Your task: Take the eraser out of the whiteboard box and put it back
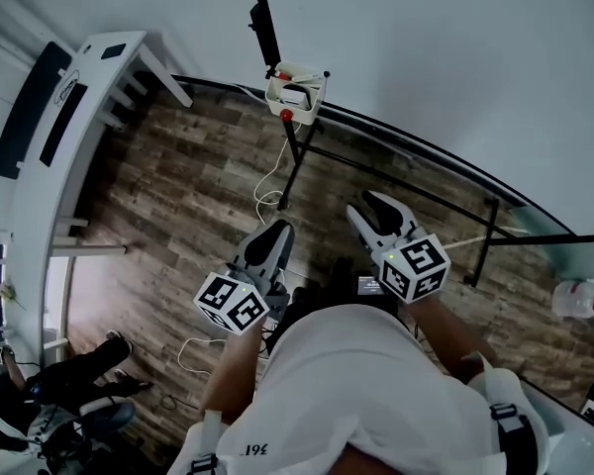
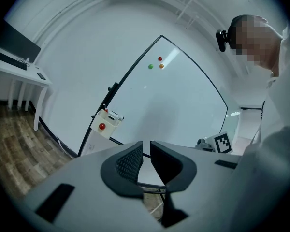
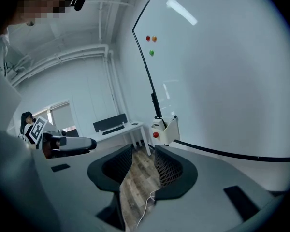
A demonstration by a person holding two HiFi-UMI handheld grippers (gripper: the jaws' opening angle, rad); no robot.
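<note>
A white whiteboard box (image 1: 295, 92) hangs at the lower corner of the whiteboard (image 1: 455, 57), with a red knob (image 1: 286, 115) on its side. Something white and dark lies inside it; I cannot tell whether that is the eraser. My left gripper (image 1: 274, 236) and right gripper (image 1: 376, 211) hover above the wood floor, both well short of the box. The box shows ahead in the left gripper view (image 2: 106, 122) and in the right gripper view (image 3: 165, 129). The left jaws stand a narrow gap apart, the right jaws wider. Nothing is between either pair.
The whiteboard's black stand legs (image 1: 396, 176) and a white cable (image 1: 267, 191) lie on the floor between me and the box. A white desk (image 1: 79, 117) with a keyboard stands at the left. A seated person (image 1: 59, 394) is at lower left.
</note>
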